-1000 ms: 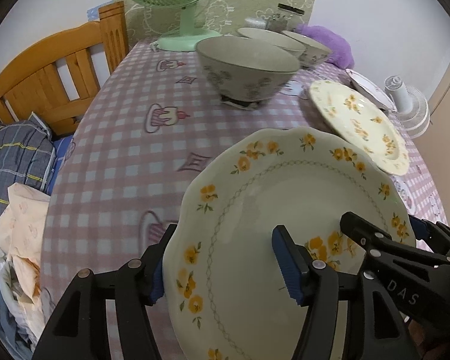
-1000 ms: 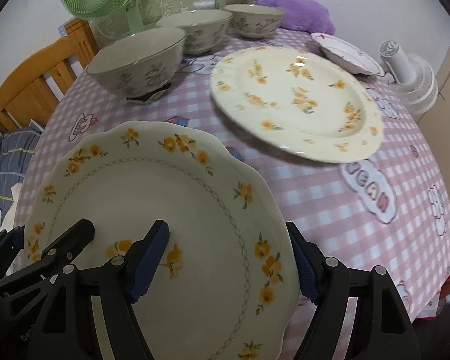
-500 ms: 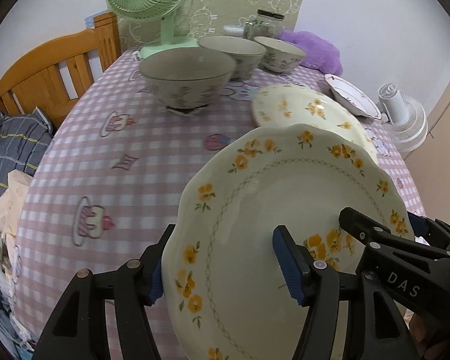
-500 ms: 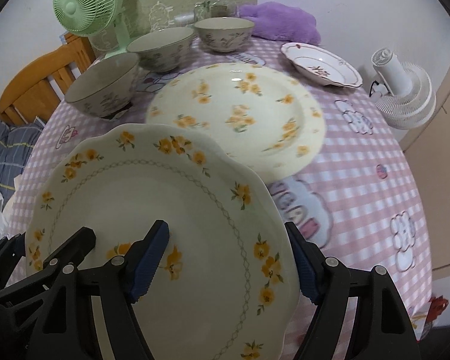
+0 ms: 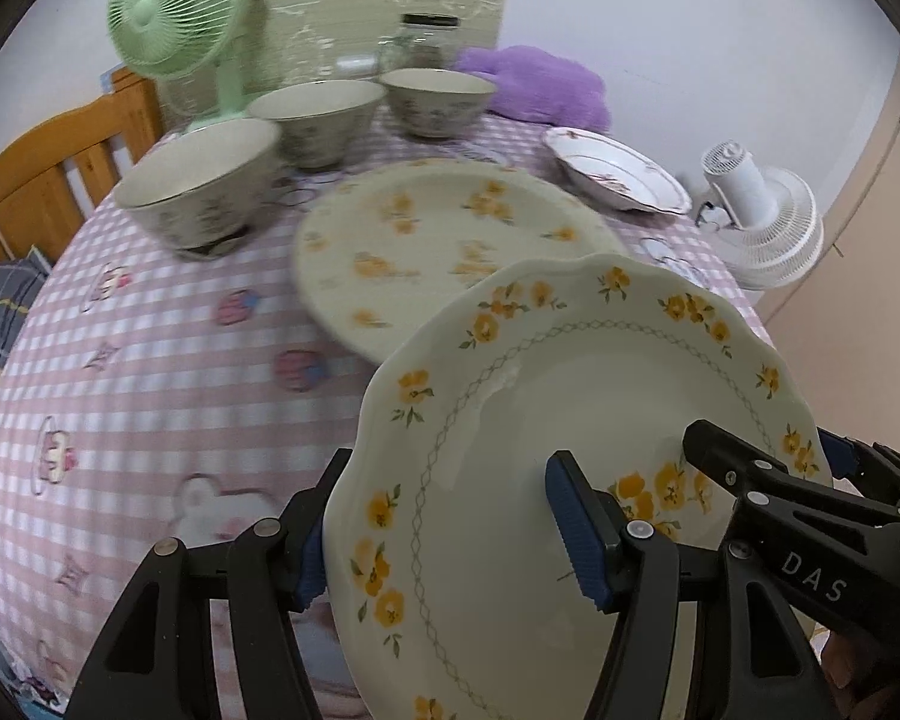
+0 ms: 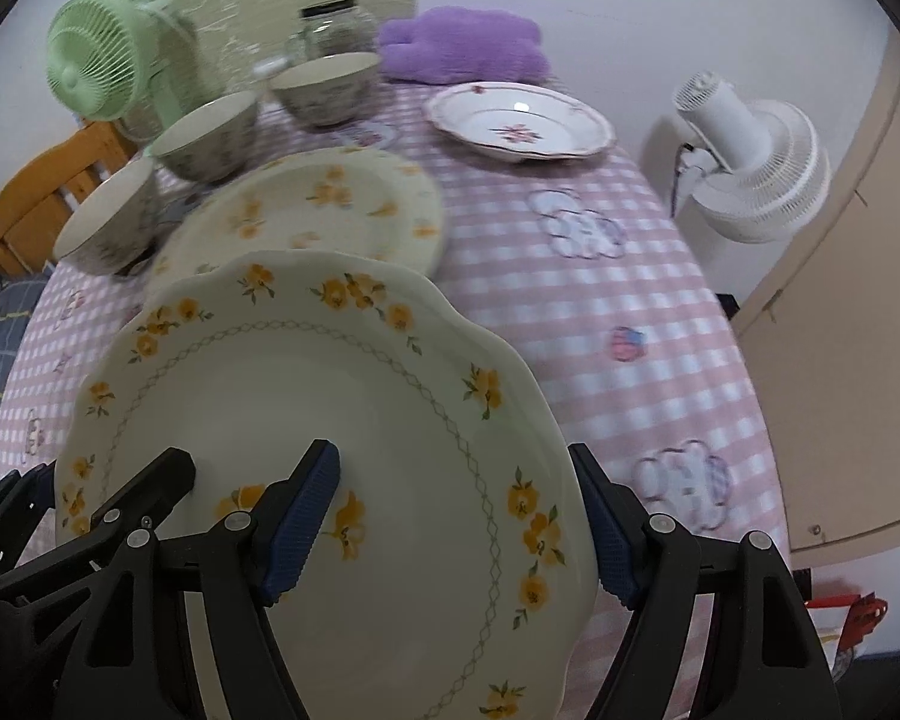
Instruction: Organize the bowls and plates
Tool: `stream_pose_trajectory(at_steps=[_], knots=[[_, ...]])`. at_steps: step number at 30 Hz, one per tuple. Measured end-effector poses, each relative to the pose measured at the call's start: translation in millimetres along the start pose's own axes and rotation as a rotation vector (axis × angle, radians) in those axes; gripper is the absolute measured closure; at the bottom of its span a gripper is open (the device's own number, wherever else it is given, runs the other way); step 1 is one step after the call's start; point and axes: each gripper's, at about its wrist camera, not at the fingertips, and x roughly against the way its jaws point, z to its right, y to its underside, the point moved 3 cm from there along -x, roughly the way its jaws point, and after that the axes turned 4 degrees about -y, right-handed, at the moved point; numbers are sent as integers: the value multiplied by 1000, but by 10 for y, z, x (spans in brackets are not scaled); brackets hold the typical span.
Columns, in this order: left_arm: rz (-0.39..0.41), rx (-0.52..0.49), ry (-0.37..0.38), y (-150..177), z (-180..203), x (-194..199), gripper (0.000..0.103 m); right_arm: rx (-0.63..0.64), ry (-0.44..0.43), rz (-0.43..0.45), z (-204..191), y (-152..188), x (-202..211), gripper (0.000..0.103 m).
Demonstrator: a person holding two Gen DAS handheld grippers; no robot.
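A scalloped cream plate with yellow flowers (image 5: 570,396) (image 6: 306,396) hangs tilted above the checked tablecloth. My left gripper (image 5: 444,540) is shut on its left rim, and my right gripper (image 6: 456,522) is shut on its right rim, one finger over the face and one behind the edge each. Just beyond it a second yellow-flowered plate (image 5: 438,228) (image 6: 318,204) lies flat on the table. Three grey patterned bowls (image 5: 198,186) (image 5: 318,114) (image 5: 438,96) stand in a row at the back left. A white plate with pink flowers (image 5: 618,171) (image 6: 516,120) sits at the back right.
A green fan (image 5: 174,6), a glass jar (image 5: 429,39) and a purple plush (image 5: 534,84) line the table's far edge. A white fan (image 5: 756,222) stands off the table's right side. A wooden bed frame (image 5: 48,162) is at the left.
Both grippers have carried the held plate across the table to the right, up to the flat yellow-flowered plate. The bowls have slid left and farther off in view. Neither grip has changed.
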Motion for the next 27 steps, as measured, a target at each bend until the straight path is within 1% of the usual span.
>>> stream_pose_trajectory(at_steps=[8,13,18,24,27], knots=[[-8,-29,22,-34,539,-164,39,-32,25,5,599,8,-1,24],[-30,-40,23,-44,769,-266,39,-50,32,-10,881,31,-46,24],[-55,-39,5,-32,861,-361,39,-59,25,-37,1041,29,-150,24],[-87,-27,-6,-18,891,-485,39,-52,15,-65,1109,15,-268,25],[-85,-21,-12,-35,898,-501,39,-53,10,-80,1139,12,-330,25]])
